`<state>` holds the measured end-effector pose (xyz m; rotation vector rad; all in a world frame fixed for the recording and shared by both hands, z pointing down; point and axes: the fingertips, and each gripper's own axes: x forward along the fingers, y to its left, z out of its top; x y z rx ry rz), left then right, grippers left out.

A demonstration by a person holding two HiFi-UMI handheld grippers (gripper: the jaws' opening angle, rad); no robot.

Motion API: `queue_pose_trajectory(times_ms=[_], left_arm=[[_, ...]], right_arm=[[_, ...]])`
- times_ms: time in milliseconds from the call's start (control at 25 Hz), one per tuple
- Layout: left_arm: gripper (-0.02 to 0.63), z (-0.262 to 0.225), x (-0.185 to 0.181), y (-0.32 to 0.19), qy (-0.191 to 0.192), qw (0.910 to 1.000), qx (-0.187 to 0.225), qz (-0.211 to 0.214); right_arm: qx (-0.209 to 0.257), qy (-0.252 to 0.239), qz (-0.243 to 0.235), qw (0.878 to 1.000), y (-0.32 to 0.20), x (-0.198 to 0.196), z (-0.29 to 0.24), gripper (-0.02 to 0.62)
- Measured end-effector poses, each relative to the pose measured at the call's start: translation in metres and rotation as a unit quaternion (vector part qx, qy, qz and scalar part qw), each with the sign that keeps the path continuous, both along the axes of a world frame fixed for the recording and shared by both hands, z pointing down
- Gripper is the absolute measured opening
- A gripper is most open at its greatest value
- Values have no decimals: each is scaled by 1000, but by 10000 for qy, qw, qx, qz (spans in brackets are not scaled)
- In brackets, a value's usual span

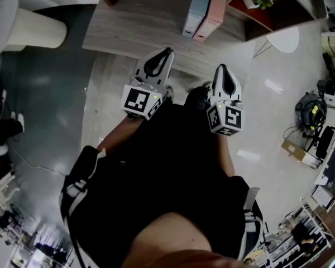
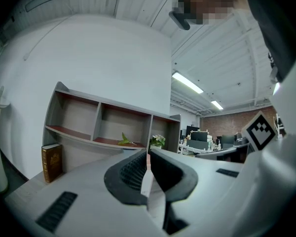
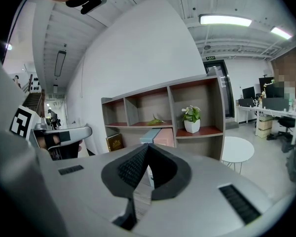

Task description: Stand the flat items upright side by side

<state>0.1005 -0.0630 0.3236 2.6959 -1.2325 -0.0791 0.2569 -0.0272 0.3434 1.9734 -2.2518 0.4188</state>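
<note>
A light blue flat item (image 1: 196,11) and a pink one (image 1: 211,14) stand upright side by side on the wooden shelf unit's (image 1: 139,24) desk surface, ahead of me. They also show in the right gripper view as the blue item (image 3: 150,134) and the pink one (image 3: 164,137). A brown book (image 2: 51,162) stands upright at the shelf's left end. My left gripper (image 1: 167,51) and right gripper (image 1: 221,67) are held close to my body, short of the desk. Both are shut with nothing between the jaws, as the left gripper (image 2: 148,155) and right gripper (image 3: 147,146) views show.
A potted plant in a white pot (image 3: 191,120) sits in the shelf's right compartment. A small round white table (image 1: 285,39) stands to the right of the shelf. A white chair or cushion (image 1: 22,25) is at the left. Office clutter (image 1: 312,121) lines the right side.
</note>
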Motion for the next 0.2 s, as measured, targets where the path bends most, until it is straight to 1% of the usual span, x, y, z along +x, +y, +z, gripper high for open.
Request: queue_pose_trajectory(times_ms=[200], left_arm=[[40,6,0,-3,-63,10000,-23,14]], right_arm=[[-23,-28,12,10000,-2,-1,4,25]])
